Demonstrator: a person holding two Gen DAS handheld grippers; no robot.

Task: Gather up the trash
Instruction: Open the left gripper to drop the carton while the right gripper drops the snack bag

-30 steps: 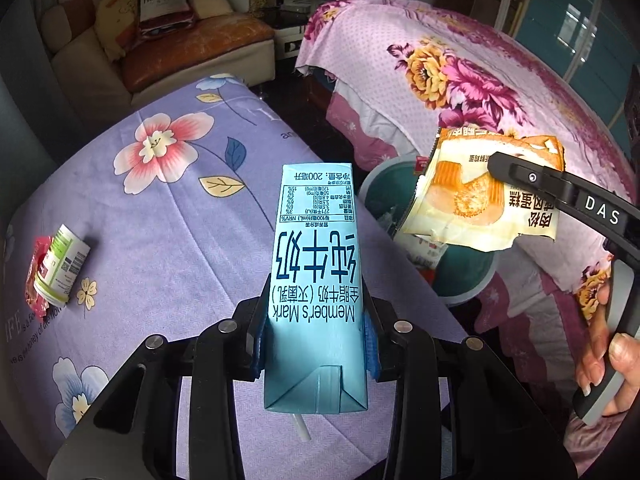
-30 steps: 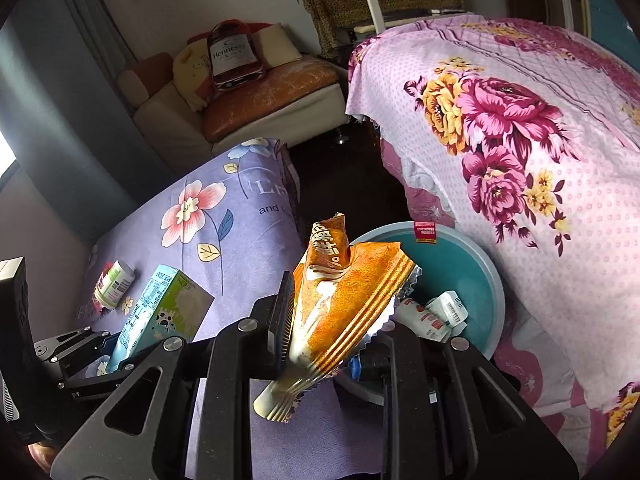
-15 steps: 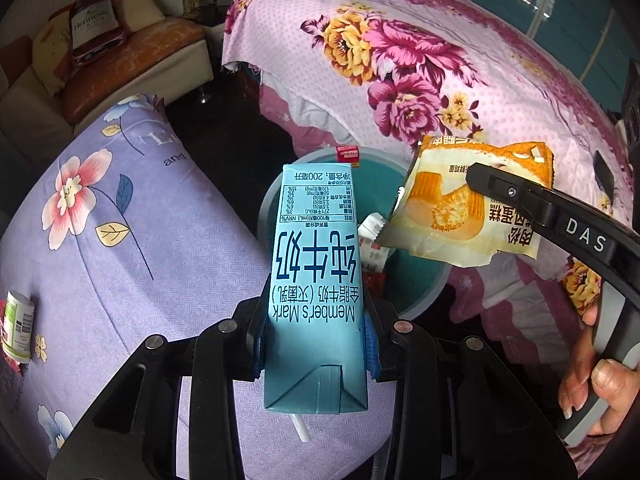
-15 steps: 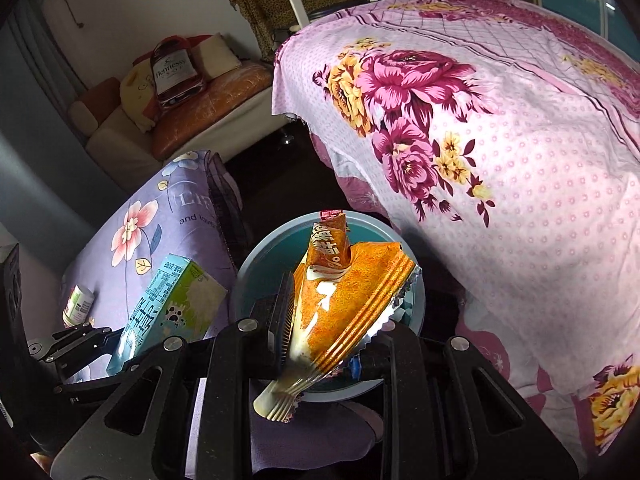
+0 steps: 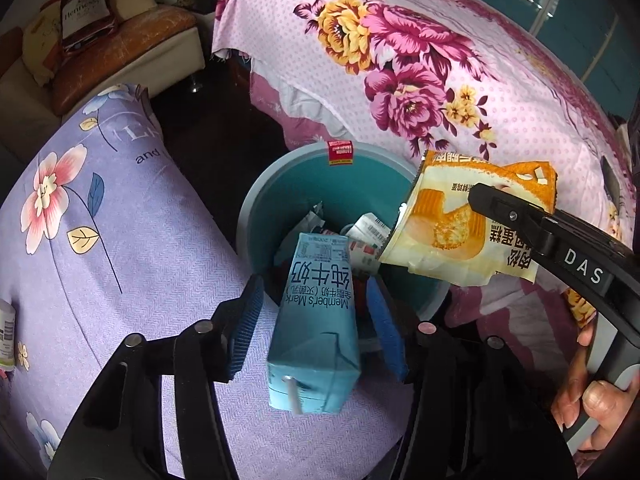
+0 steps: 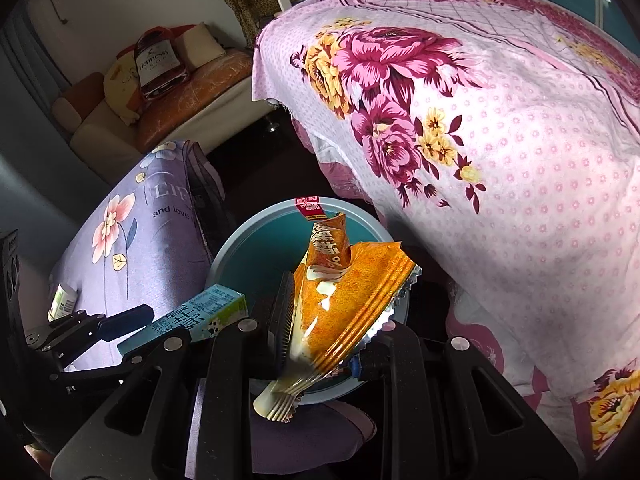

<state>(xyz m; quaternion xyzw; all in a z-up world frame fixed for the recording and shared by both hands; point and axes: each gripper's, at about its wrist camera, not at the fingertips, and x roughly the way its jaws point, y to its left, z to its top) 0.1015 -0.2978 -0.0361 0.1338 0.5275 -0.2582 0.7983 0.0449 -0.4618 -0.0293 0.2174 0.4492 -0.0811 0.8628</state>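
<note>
Left gripper (image 5: 316,320) stands with fingers spread; the teal Member's Mark milk carton (image 5: 316,320) hangs loose between the blue pads (image 5: 386,330), tilted, touching neither, straw end toward the camera, its top over the rim of the teal bin (image 5: 256,200). Right gripper (image 6: 320,328) is clamped on a crumpled orange cake wrapper (image 6: 344,304) above the same bin. The bin holds labelled small bottles (image 5: 368,232) and paper scraps; a red sticker (image 5: 340,153) sits on its far rim.

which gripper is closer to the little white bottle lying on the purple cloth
Left. The left gripper sits over the purple cloth's edge, near the bottle. The right gripper hangs beyond, over the bin.
</note>
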